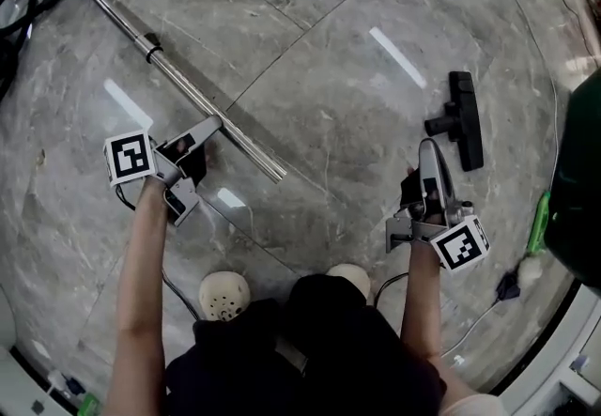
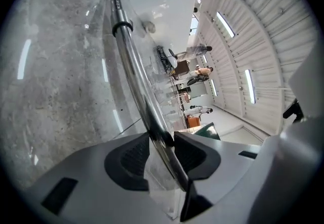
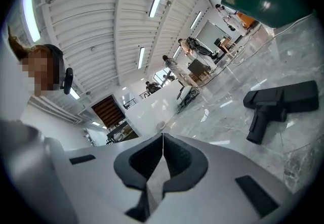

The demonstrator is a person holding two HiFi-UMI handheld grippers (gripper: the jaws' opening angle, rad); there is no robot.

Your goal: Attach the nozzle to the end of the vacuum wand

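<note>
While my left gripper (image 1: 213,127) is clamped on the metal vacuum wand (image 1: 177,84), a little short of its open end, my right gripper (image 1: 428,149) has its jaws pressed together with nothing between them. The black nozzle (image 1: 463,119) lies on the marble floor (image 1: 329,57) just beyond its tips, untouched.

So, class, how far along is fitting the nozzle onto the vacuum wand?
Done: the left gripper clamps the vacuum wand near its free end. In hand: the right gripper, shut and empty, is beside the nozzle. Left: picking up the nozzle and fitting it.
</note>
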